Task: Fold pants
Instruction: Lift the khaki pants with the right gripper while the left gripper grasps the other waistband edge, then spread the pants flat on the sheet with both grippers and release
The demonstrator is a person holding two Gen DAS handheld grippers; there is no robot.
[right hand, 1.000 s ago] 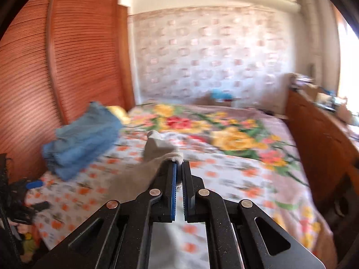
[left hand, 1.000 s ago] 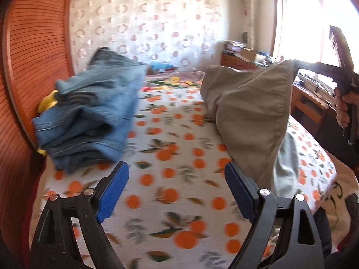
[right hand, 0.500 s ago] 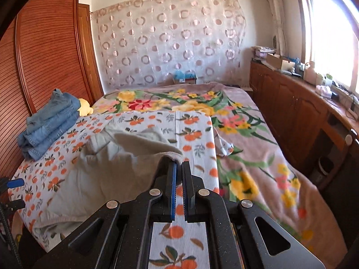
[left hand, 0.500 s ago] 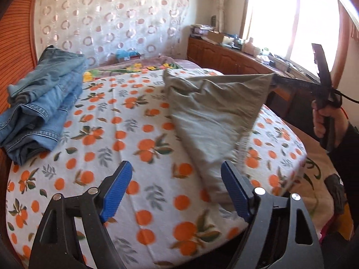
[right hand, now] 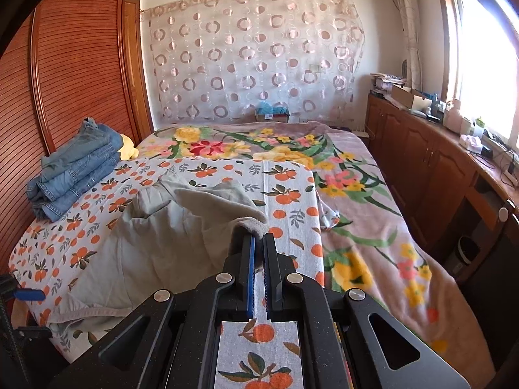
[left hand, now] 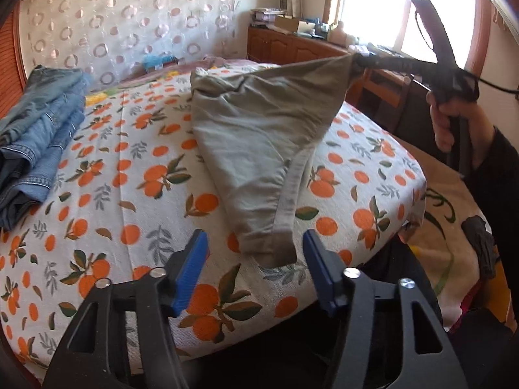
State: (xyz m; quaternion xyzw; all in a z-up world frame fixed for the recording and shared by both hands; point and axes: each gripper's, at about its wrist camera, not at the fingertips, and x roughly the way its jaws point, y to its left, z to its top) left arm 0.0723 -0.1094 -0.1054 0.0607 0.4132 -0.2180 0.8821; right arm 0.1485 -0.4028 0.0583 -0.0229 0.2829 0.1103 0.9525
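Right claw [right hand: 258, 246] clamped on khaki pants [left hand: 259, 136] edge, lifted; left claw [left hand: 256, 259] wide open, empty, should pinch hem at 12 o'clock, then pull taut over bed [left hand: 136, 201].

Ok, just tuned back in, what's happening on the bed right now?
A person is folding a pair of grey-green pants on the orange-print sheet. The right tongs are shut on one corner of the pants, holding it up off the bed while the rest drapes down onto the sheet. The left tongs are open and hang just short of the pants' near end. A stack of folded jeans sits by the wooden wardrobe.
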